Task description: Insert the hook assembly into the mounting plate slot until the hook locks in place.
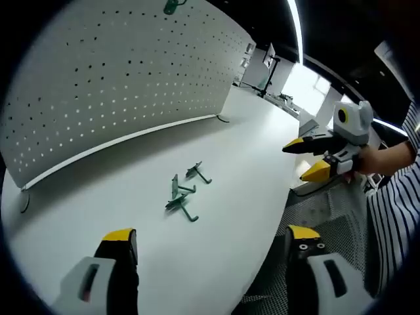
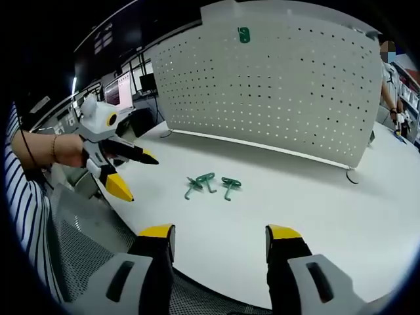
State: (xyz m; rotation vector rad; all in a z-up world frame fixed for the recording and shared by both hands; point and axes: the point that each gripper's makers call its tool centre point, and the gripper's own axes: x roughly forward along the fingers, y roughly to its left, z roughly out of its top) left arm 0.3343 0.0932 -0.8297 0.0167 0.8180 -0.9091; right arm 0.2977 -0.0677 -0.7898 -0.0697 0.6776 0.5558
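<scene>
Three green hooks (image 1: pixel 184 191) lie loose in a small cluster on the white table (image 1: pixel 216 144), in front of the upright white pegboard (image 1: pixel 118 85). One more green piece (image 1: pixel 170 6) hangs near the pegboard's top edge. My left gripper (image 1: pixel 211 235) is open and empty, short of the hooks. My right gripper (image 1: pixel 305 159) hovers open over the table's edge, well to the right of them. In the right gripper view the hooks (image 2: pixel 210 184) lie ahead of my open right gripper (image 2: pixel 220 231), the left gripper (image 2: pixel 134 175) comes in from the left, and the pegboard (image 2: pixel 275 85) carries the green piece (image 2: pixel 244 35).
Black mesh (image 1: pixel 328 210) shows below the table's near edge (image 2: pixel 79 243). A striped sleeve (image 1: pixel 394 203) holds the right gripper. Monitors and desks (image 2: pixel 125 88) stand behind the table. A pegboard foot (image 2: pixel 354 176) rests on the tabletop.
</scene>
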